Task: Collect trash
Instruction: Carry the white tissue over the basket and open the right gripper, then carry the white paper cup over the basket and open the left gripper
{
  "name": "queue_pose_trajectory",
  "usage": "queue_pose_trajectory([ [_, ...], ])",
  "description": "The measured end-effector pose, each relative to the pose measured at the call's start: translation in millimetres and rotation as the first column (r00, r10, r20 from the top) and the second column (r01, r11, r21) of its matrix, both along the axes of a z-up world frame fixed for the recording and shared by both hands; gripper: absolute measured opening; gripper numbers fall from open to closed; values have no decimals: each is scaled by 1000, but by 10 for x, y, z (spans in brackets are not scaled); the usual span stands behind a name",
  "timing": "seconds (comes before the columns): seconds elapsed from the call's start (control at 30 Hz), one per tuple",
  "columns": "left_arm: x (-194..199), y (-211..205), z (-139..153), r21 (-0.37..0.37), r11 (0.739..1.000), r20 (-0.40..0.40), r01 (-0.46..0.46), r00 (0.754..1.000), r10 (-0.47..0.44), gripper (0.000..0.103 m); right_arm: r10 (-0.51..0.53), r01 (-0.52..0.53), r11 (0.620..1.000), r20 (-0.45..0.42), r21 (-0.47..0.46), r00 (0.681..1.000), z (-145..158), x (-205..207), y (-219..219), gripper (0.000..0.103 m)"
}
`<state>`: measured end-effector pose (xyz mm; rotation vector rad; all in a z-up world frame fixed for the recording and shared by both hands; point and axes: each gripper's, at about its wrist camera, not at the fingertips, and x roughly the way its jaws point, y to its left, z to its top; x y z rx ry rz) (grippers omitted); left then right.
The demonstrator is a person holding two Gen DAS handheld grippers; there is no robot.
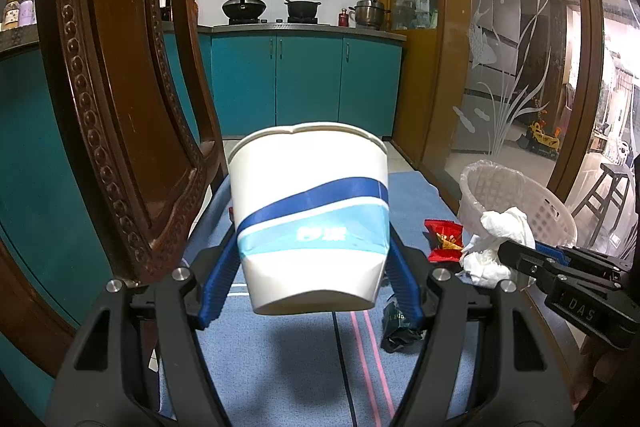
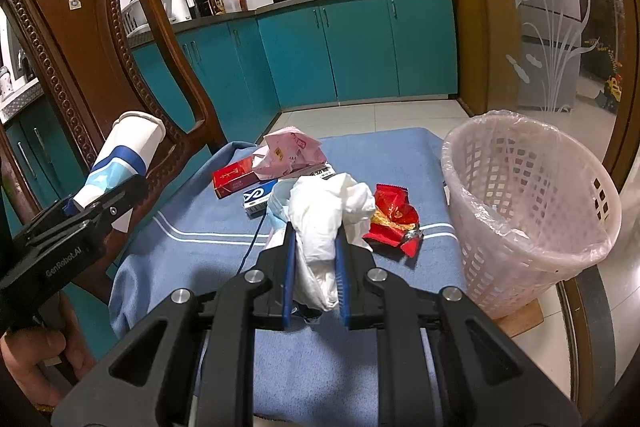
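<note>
My left gripper (image 1: pixel 312 247) is shut on a white paper cup with blue bands (image 1: pixel 310 211), dented at its sides and held above the blue cloth; the cup (image 2: pixel 124 163) shows at the left of the right wrist view. My right gripper (image 2: pixel 316 231) is shut on a crumpled white tissue (image 2: pixel 324 223), also seen as the tissue (image 1: pixel 496 239) in the left wrist view. A pink mesh basket lined with a plastic bag (image 2: pixel 532 211) stands at the right on the table. A red wrapper (image 2: pixel 394 219) lies beside it.
On the blue cloth (image 2: pixel 208 259) lie a red box (image 2: pixel 234 179), a blue-and-white box (image 2: pixel 258 199), a pink crumpled bag (image 2: pixel 292 151) and a dark wrapper (image 1: pixel 400 327). A carved wooden chair (image 2: pixel 100 67) stands at the left. A glass door (image 1: pixel 512 67) is on the right.
</note>
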<state>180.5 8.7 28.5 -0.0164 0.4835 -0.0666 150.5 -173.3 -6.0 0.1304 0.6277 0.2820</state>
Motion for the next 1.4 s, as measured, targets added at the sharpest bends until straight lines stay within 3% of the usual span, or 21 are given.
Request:
queue_pose_trajectory([
  [0.17, -5, 1, 3, 5, 1000, 0, 1, 1000, -1, 68, -89, 87, 996, 86, 21, 992, 188, 19, -264, 18],
  [0.3, -7, 4, 1, 4, 1000, 0, 3, 1000, -3, 69, -284, 279, 959, 140, 57, 948, 313, 249, -908, 19],
  [0.37, -6, 3, -4, 9, 1000, 0, 5, 1000, -5, 69, -349, 343, 936, 100, 71, 932, 221, 429, -1195, 19],
  [0.53, 3, -45, -36, 18, 1000, -10, 19, 1000, -19, 69, -391, 395, 918, -102, 21, 915, -224, 781, -1460, 27],
  [0.63, 11, -86, -53, 30, 999, -14, 30, 999, -30, 68, -389, 394, 913, -68, 101, 919, -24, 604, -1469, 44],
  [0.67, 6, -90, -63, 29, 999, -17, 36, 999, -35, 68, -388, 389, 912, -34, 134, 921, 78, 504, -1461, 61],
  [0.7, -1, -103, -71, 27, 999, -19, 42, 999, -42, 68, -403, 388, 901, 42, 195, 914, 239, 283, -1466, 84],
  [0.77, -9, -141, -104, 25, 997, -30, 70, 997, -69, 68, -457, 408, 872, 153, 270, 876, 385, -63, -1495, 100],
  [0.87, -34, -259, -129, 30, 992, -36, 122, 992, -121, 68, -500, 415, 841, 204, 348, 842, 488, -279, -1593, 100],
  [0.93, -20, -399, -109, 20, 986, -39, 165, 986, -164, 68, -555, 442, 802, 227, 402, 800, 498, -371, -1688, 100],
  [1.03, 54, -758, -63, 18, 971, -43, 238, 971, -237, 68, -633, 502, 737, 202, 451, 747, 437, -433, -1900, 100],
  [1.13, 222, -1302, -2, 8, 941, -63, 337, 940, -336, 68, -692, 547, 671, 160, 501, 704, 367, -472, -2089, 100],
  [1.27, 562, -2071, 116, -14, 900, -61, 435, 898, -435, 70, -708, 562, 659, 158, 500, 688, 316, -508, -2189, 100],
  [1.33, 739, -2412, 168, -12, 894, -36, 449, 893, -449, 74, -701, 557, 660, 146, 504, 698, 317, -477, -2189, 100],
  [1.4, 931, -2636, 126, -27, 872, -95, 488, 867, -488, 95, -692, 551, 666, 139, 503, 709, 321, -463, -2197, 100],
])
